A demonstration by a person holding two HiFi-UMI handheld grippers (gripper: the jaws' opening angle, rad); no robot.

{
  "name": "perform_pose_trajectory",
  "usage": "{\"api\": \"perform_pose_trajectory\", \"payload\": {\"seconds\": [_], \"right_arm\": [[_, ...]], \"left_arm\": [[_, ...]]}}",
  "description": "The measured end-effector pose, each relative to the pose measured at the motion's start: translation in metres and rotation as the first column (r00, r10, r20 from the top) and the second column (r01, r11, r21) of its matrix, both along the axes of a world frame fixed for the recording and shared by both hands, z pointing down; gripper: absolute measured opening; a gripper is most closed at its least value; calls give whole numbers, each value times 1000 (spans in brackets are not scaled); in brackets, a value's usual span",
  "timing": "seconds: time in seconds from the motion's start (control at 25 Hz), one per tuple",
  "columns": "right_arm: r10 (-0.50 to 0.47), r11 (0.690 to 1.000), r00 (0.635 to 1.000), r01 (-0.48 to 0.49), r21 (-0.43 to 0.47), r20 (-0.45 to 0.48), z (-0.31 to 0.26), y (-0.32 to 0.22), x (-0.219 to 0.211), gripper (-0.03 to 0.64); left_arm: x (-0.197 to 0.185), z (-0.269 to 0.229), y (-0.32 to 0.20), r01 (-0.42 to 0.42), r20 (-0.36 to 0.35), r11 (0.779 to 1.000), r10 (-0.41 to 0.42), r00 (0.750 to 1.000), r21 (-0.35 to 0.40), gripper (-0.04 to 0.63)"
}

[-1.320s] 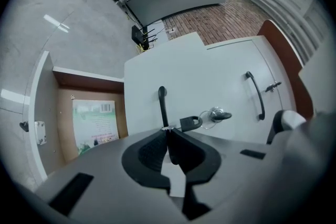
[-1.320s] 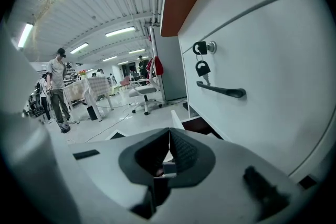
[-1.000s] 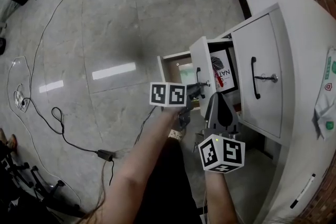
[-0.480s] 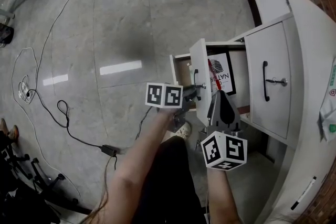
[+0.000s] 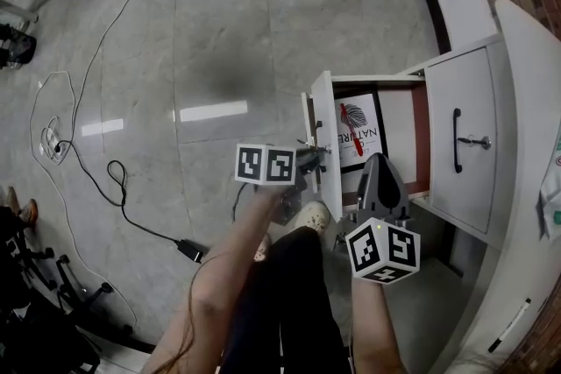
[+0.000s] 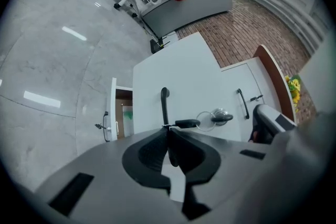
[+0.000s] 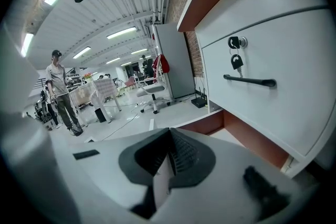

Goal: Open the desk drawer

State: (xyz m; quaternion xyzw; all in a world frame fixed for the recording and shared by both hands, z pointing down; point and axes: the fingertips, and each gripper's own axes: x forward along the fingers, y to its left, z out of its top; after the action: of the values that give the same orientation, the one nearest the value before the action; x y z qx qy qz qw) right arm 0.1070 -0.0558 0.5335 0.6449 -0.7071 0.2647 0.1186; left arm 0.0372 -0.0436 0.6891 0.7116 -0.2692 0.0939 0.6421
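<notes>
The person's forearms reach out toward the open drawer [image 5: 323, 129] of the white desk [image 5: 527, 92]. Nearest to the drawer's front panel, the left gripper [image 6: 168, 126] is clenched on the lower end of the black drawer handle [image 6: 164, 103]; the jaws pinch the bar with almost no gap. Just to the right of that handle on the panel sits the lock [image 6: 221, 116], with a ring and a dark key tag hanging from it toward the jaws. The right gripper [image 7: 169, 150] hovers beside the drawer's open side, apart from it, with its jaws pressed together and nothing between them.

The drawer stands pulled well out of the desk body. Inside it lies a printed sheet [image 5: 358, 125] bearing a dark fingerprint mark, flat on the drawer's bottom. On the far side of the drawer from the left gripper is a second drawer front [image 5: 474, 184], white, with its own black bar handle [image 7: 250, 80] and a small key [image 7: 235, 62] dangling from a lock above that bar. On the drawer's other side, a lower panel [image 6: 113, 112] also stands ajar.

Beyond the drawer, grey floor tiles carry a loose black cable [image 5: 112, 179]. Well past the desk, a person [image 7: 60, 93] stands among office chairs.
</notes>
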Motion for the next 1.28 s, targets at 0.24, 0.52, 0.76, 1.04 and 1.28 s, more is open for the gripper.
{"api": "perform_pose_trajectory", "payload": {"seconds": [0.24, 0.52, 0.76, 1.04, 1.28], "right_arm": [[-26, 1000, 1000, 26, -8, 10, 5, -1, -15, 12], [-47, 999, 999, 47, -16, 5, 16, -3, -18, 12], [-54, 998, 998, 54, -28, -8, 30, 1, -13, 12], [-45, 998, 999, 44, -43, -16, 42, 6, -10, 12], [-46, 998, 999, 46, -45, -13, 39, 9, -14, 12]], "left_arm": [[-22, 16, 10, 1, 51, 1000, 0, 999, -24, 23], [-28, 43, 6, -11, 89, 1000, 13, 996, -24, 21], [-27, 63, -1, -31, 123, 999, 33, 992, -18, 21], [-24, 71, -1, -24, 128, 1000, 22, 992, 11, 23], [-27, 69, 0, -6, 190, 999, -1, 982, 36, 25]]}}
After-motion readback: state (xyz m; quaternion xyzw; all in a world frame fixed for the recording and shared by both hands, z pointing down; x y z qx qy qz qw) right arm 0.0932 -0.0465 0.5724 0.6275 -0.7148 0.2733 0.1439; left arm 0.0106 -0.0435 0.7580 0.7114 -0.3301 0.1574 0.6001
